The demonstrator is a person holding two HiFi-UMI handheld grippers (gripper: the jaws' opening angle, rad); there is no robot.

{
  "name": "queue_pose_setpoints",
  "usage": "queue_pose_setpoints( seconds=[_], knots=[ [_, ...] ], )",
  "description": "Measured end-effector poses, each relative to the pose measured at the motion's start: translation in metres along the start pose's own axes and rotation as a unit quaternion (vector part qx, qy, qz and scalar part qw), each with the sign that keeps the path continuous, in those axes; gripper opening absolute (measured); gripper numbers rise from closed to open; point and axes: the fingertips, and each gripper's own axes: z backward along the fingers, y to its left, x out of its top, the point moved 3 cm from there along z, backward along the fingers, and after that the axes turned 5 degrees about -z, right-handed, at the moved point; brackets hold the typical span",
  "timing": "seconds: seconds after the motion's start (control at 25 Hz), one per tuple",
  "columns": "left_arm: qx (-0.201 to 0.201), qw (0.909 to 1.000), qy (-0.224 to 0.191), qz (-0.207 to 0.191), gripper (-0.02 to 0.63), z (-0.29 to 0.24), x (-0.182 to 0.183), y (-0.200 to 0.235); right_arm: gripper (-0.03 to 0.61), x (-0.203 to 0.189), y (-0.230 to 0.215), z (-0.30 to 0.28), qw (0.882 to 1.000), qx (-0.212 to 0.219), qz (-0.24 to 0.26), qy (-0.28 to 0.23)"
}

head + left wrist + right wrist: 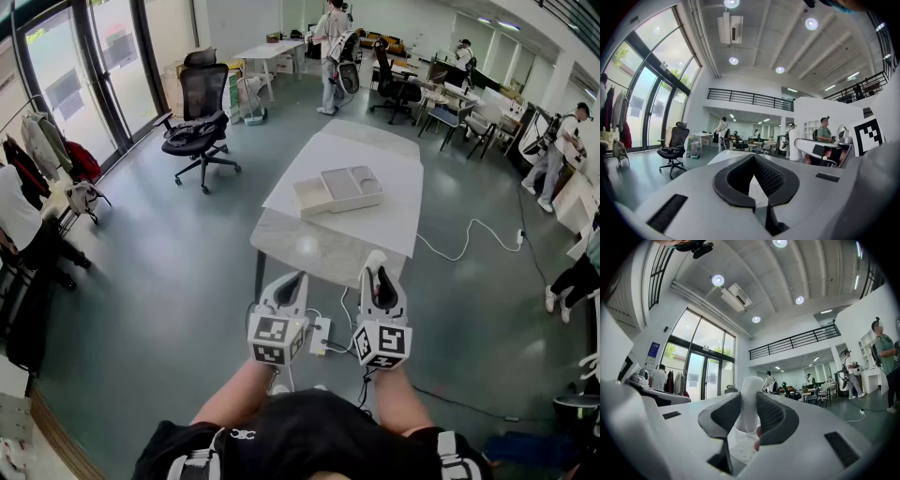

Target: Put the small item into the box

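Note:
A white open box (pixel 337 189) lies on a white sheet on the marble table (pixel 314 251), well ahead of both grippers. Both grippers are held low in front of the person, short of the table's near edge. My right gripper (pixel 379 272) is shut on a small white item (pixel 375 259), which sticks up past the fingertips. In the right gripper view that white item (pixel 751 397) stands upright between the dark pads of the right gripper (pixel 748 405). My left gripper (pixel 296 279) is shut with nothing in it; in its own view the left gripper (pixel 753 157) shows pads that meet at the tip.
A white power strip (pixel 321 336) and a cable (pixel 459 246) lie on the floor near the table. A black office chair (pixel 197 122) stands at the left. Desks, chairs and several people fill the back of the room. Coats hang at the far left.

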Motion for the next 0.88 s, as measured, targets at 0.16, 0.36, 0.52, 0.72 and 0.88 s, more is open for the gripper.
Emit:
queue_pose_setpoints(
  seconds=[0.16,0.36,0.52,0.72,0.88],
  knots=[
    [-0.001,1.0000,-0.001,-0.001,0.005,-0.003,0.000,0.004,0.107,-0.001,0.001,-0.005,1.000,-0.001,0.000,0.000],
    [-0.001,1.0000,-0.005,-0.001,0.005,-0.001,0.004,0.011,0.107,0.003,0.008,-0.008,1.000,0.002,-0.010,-0.010],
    [-0.004,1.0000,-0.007,-0.001,0.005,0.004,0.006,0.018,0.107,0.007,0.018,-0.010,1.000,0.003,-0.010,-0.017],
    [-0.007,0.9999,-0.015,0.001,0.005,0.009,0.003,0.027,0.107,0.003,0.030,-0.013,1.000,0.004,-0.004,-0.019],
    [-0.011,0.9998,-0.019,0.004,0.005,0.013,0.002,0.039,0.107,0.003,0.041,-0.017,1.000,-0.003,0.000,-0.017]
  ],
)
